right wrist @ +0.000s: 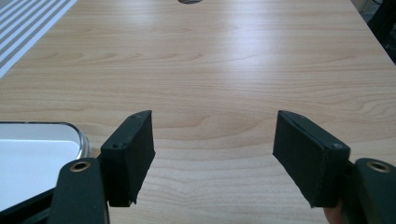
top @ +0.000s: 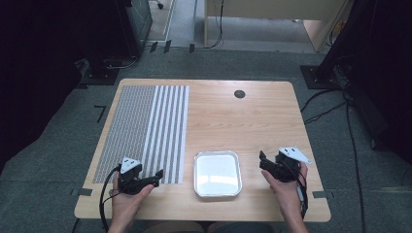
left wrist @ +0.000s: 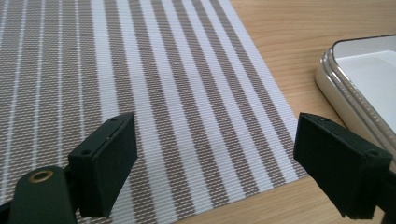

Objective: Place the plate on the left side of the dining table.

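Note:
A white metal tray (top: 197, 179) lies empty near the table's front edge, between my two hands. My left gripper (top: 158, 175) hovers over the near right corner of a grey-and-white striped placemat (top: 145, 131), jaws pointing right toward the tray. In the left gripper view the left gripper (left wrist: 215, 161) stands open over the placemat (left wrist: 154, 93), with the tray's rim (left wrist: 336, 79) at the right. My right gripper (top: 263, 160) sits just right of the tray, pointing away and left. In the right gripper view the right gripper (right wrist: 212, 154) is open over bare wood, nothing between its jaws.
A round cable hole (top: 239, 94) sits in the wooden table (top: 233, 121) near the far edge. Cables trail over the grey carpet at right. Dark equipment stands (top: 107, 68) flank the table's far side.

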Demonstrator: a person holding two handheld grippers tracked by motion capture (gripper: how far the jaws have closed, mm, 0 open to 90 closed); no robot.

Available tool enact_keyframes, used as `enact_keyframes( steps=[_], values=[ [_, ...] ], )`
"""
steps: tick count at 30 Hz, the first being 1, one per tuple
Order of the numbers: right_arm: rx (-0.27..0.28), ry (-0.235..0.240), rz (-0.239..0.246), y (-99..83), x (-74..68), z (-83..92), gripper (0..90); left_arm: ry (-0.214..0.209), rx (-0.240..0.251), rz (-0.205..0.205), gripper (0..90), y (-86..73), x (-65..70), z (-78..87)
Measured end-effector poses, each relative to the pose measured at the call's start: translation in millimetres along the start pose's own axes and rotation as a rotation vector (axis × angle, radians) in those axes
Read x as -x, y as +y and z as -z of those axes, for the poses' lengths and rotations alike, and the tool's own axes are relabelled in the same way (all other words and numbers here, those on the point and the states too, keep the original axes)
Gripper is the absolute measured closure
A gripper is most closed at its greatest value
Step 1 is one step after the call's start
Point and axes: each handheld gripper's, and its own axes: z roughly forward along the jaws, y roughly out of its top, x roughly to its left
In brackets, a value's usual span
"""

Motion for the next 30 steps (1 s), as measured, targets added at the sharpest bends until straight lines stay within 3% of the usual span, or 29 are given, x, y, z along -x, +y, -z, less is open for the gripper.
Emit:
enact_keyframes(
  steps=[9, 11, 15, 19, 24, 30],
  values=[
    [0.009, 0.041, -0.002, 3.4, -10.3, -1.7, 37.1, -0.047, -0.010, -0.029, 13.9, 8.0, 24.1, -10.5],
    [0.003, 0.060, -0.011, 4.5, -11.6, -2.4, 39.2, -0.056, -0.013, -0.024, 14.1, 9.7, 29.4, -13.6],
    [0.010, 0.103, -0.045, 6.5, -14.4, -2.5, 46.3, -0.078, -0.022, -0.053, 14.3, 14.3, 43.5, -20.3],
    [0.017, 0.118, -0.043, 7.6, -17.7, -2.4, 50.5, -0.095, -0.024, -0.064, 14.6, 17.8, 53.9, -25.4],
    [0.003, 0.147, -0.083, 8.1, -21.4, -5.4, 56.1, -0.124, -0.024, -0.043, 15.4, 20.1, 64.2, -30.3],
    [-0.030, 0.179, -0.088, 7.0, -26.1, -14.4, 59.9, -0.150, -0.020, -0.039, 21.2, 18.1, 74.4, -33.1]
  ],
)
